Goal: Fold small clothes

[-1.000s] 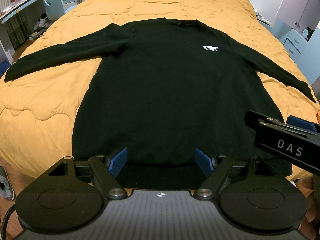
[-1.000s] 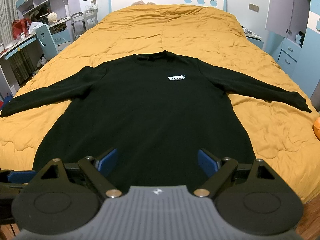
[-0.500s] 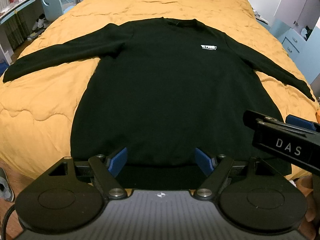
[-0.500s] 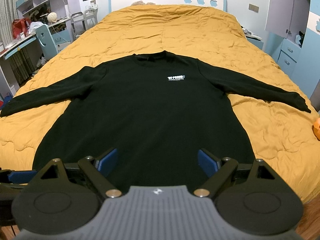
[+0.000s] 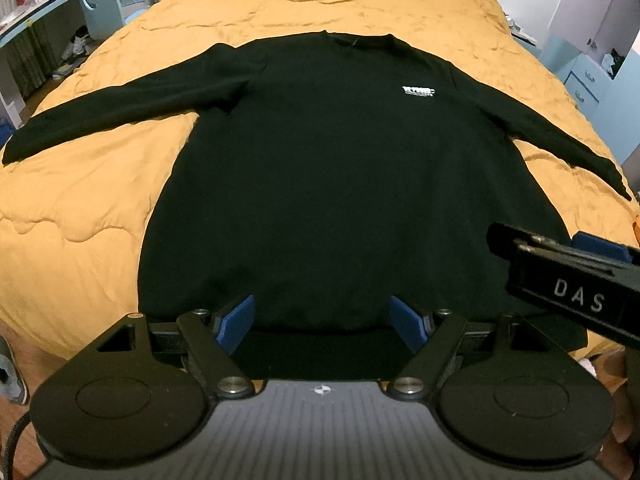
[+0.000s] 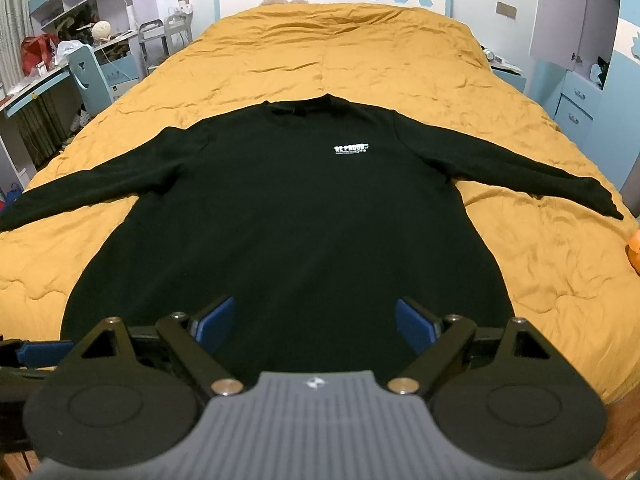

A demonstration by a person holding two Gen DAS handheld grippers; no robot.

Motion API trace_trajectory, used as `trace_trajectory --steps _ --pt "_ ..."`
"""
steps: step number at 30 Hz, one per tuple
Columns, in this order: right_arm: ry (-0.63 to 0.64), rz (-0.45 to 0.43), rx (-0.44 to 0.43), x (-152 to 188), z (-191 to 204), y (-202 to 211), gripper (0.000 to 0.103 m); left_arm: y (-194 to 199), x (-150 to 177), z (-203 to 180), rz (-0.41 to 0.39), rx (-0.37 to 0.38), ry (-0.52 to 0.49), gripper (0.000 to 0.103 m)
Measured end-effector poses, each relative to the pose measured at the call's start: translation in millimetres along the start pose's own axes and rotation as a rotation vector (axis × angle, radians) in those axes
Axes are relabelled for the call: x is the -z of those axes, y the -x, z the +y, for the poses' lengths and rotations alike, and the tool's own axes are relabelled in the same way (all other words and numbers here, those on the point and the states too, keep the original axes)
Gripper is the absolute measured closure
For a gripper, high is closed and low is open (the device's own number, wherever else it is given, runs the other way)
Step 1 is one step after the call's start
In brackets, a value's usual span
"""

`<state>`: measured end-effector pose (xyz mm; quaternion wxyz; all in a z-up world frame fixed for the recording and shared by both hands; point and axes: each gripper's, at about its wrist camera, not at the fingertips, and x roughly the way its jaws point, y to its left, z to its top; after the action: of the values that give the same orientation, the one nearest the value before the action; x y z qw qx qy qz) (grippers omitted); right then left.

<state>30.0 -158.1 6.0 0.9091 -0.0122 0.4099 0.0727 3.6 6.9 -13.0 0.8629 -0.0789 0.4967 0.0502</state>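
Black sweatshirt [image 6: 288, 216] lies flat on the yellow bedspread [image 6: 360, 52], sleeves out left and right. Left gripper [image 5: 322, 322] and right gripper [image 6: 312, 322] hover at its near hem, both spread apart, empty.

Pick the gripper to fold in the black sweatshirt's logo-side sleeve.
Right. The right gripper hangs open nearer that sleeve; the left gripper, also open, sits toward the other sleeve.

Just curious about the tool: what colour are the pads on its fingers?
Blue pads on the black fingers, clearest in the right wrist view.
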Motion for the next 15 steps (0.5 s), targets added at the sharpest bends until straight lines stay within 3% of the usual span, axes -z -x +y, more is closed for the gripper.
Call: trace_trajectory --steps 5,7,10,12,15 --pt "0.027 -0.012 -0.011 -4 5 -6 0.020 -4 -7 24 -0.036 0.026 0.056 0.019" --pt "0.074 -0.043 -0.009 -9 14 -9 0.020 -6 -11 43 -0.054 0.072 0.092 0.023" --pt "0.162 -0.090 -0.014 -18 32 -16 0.020 -8 -13 83 -0.109 0.084 0.180 0.023" --pt "0.220 -0.142 -0.051 -24 46 -23 0.020 -12 -15 115 -0.139 0.061 0.241 0.023" --pt "0.275 -0.230 -0.082 -33 72 -40 0.020 -16 -22 154 -0.164 -0.022 0.238 0.023"
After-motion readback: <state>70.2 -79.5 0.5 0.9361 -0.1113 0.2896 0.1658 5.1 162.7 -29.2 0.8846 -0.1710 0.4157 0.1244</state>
